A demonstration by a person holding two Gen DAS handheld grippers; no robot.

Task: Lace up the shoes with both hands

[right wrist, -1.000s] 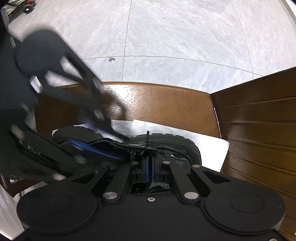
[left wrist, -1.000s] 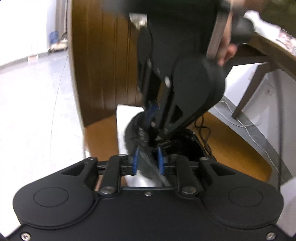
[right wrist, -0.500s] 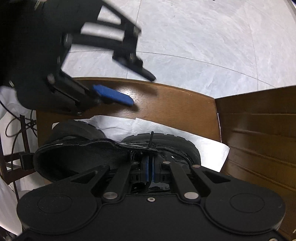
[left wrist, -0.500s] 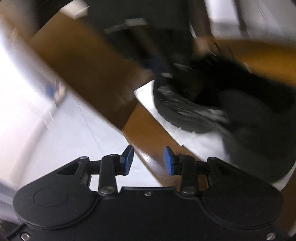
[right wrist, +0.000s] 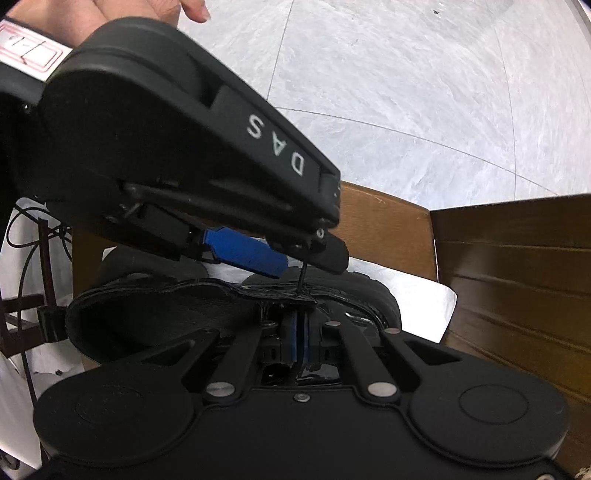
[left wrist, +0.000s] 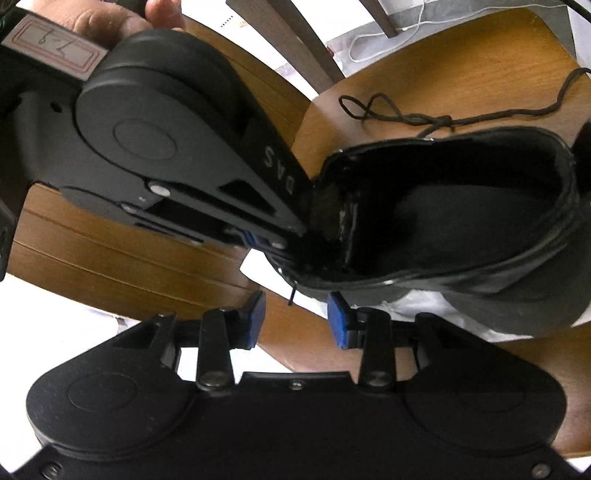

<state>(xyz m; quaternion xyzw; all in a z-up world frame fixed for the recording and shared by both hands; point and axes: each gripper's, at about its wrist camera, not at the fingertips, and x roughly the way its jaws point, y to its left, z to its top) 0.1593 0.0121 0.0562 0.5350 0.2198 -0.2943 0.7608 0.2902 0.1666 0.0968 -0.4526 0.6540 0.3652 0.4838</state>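
A black leather shoe [left wrist: 461, 236] lies on white paper on a wooden seat. My right gripper [right wrist: 297, 339] is shut on the edge of the shoe's eyelet flap [right wrist: 280, 295]; its tips [left wrist: 258, 238] show from the side in the left wrist view. A short black lace tip [left wrist: 291, 295] sticks out of the flap. My left gripper [left wrist: 295, 321] is open, its blue pads standing on either side of that tip without touching it. In the right wrist view the left gripper [right wrist: 310, 264] hovers over the lace tip [right wrist: 303, 275]. The rest of the lace [left wrist: 406, 118] trails loose behind the shoe.
White paper [right wrist: 424, 299] covers part of the wooden seat [right wrist: 384, 225]. A wooden panel [right wrist: 517, 266] stands at the right, with grey tiled floor [right wrist: 406, 74] beyond. Cables [left wrist: 369, 48] and dark furniture legs [left wrist: 295, 37] lie past the seat. A hand [left wrist: 96, 18] holds the right gripper.
The left gripper pulled out from over the shoe, rolled, and came back low beside the flap with its open pads around the lace tip. The right gripper kept its grip in place.
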